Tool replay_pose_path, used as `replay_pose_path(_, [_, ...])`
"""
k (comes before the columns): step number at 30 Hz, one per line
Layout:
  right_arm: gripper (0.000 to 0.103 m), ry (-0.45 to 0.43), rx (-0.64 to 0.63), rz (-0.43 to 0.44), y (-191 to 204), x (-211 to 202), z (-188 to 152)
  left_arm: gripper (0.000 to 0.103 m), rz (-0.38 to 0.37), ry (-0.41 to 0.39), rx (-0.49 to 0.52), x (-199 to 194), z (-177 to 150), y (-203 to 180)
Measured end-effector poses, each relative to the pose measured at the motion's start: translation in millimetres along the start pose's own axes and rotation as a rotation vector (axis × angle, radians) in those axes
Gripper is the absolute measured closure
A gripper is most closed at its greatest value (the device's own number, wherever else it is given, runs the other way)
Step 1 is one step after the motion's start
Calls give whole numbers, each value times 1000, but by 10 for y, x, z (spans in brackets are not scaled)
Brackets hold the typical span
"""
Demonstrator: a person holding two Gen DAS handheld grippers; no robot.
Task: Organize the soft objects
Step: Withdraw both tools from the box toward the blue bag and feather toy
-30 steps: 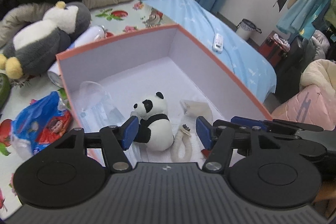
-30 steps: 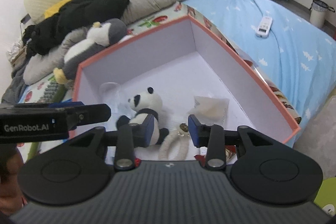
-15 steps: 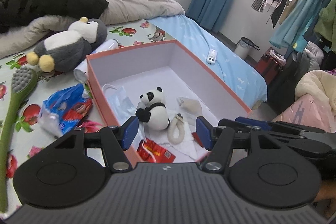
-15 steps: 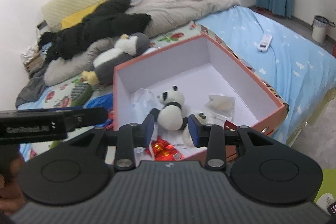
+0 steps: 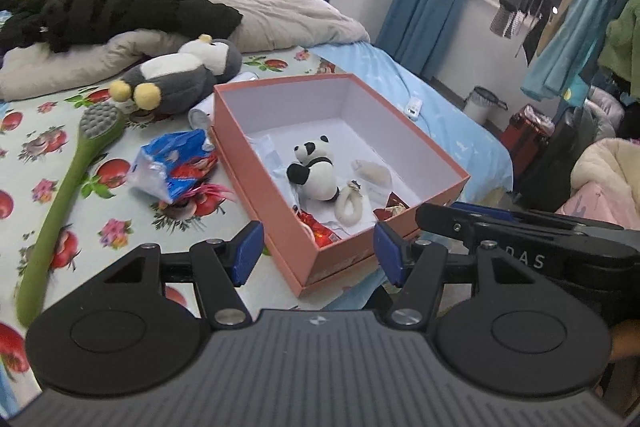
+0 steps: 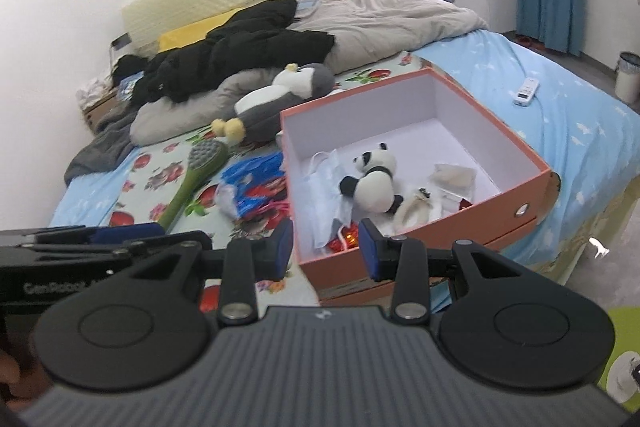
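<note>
One orange cardboard box (image 5: 352,227) with a white inside sits open on the bed (image 5: 48,131), and everything else is placed against it. Inside the box lie one small panda plush (image 5: 316,171) of black and white pile near the middle, one cream fuzzy loop (image 5: 350,203) touching the panda on the near side, one clear packet with a pale soft piece (image 6: 454,177) toward the far right wall, crumpled white wrapping (image 6: 328,187) along the left wall, and something shiny red (image 6: 346,239) in the near corner. Outside the box, just beyond its far left corner, lies one large grey and white penguin plush (image 5: 180,75) with round yellow feet; left of the box are one crinkled blue bag (image 5: 176,163) and one long green brush (image 5: 68,179). Both tongs hang in front of the box's near corner, the left tongs (image 5: 318,253) and the right tongs (image 6: 325,249) each spread apart with nothing between the blue pads.
</note>
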State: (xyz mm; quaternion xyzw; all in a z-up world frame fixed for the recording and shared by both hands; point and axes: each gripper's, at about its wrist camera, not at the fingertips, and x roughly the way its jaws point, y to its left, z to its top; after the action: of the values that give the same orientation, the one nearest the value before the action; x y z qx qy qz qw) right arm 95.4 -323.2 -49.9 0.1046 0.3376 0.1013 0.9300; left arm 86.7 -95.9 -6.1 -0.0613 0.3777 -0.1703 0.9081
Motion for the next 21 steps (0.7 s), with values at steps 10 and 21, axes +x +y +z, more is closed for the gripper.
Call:
replay_pose_path(10, [64,42,-101,60,417,-19,-211,31,103,-27,-104,-225,-241,489])
replay_pose_path(21, [64,101,-215,113,969,264,-348,31,144,-106,-255,-495,-404,1234])
